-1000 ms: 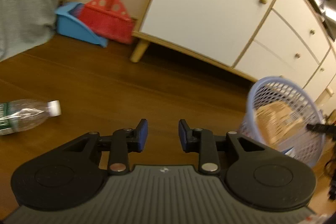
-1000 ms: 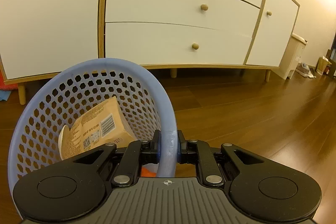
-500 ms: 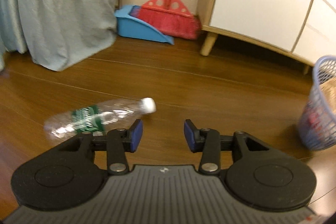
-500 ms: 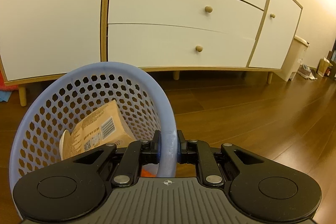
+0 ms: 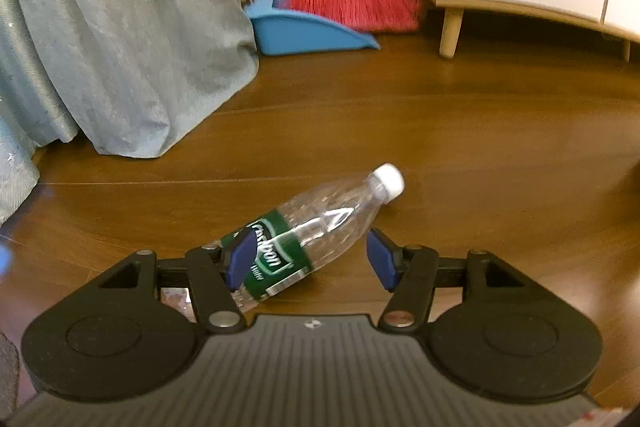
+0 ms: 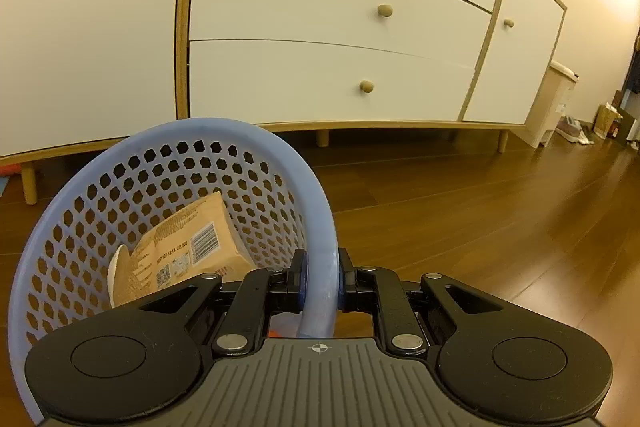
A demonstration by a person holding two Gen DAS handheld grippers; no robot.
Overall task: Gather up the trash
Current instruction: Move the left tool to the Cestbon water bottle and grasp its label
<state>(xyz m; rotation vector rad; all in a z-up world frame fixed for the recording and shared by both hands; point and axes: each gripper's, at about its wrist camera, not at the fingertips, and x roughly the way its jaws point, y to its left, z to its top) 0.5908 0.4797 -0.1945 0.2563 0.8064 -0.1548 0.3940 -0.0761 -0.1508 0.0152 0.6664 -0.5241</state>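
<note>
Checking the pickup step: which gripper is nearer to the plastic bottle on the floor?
Left. The left gripper is open with the plastic bottle lying between its fingers. The right gripper is shut on the basket rim, with no bottle in its view.

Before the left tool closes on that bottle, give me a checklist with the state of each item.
1. Left tool open wide enough for the bottle: ok, both blue pads stand apart.
2. Clear plastic bottle with green label and white cap between the pads: not ok, it lies at an angle, its label at the left pad, a gap to the right pad.
3. Bottle lying flat on the brown wooden floor: ok.
4. Bottle capped: ok.
5. Right tool gripping the rim of the light-blue perforated plastic basket: ok, shut on it.
6. Room in the basket beside the tan cardboard packet: ok.
</note>
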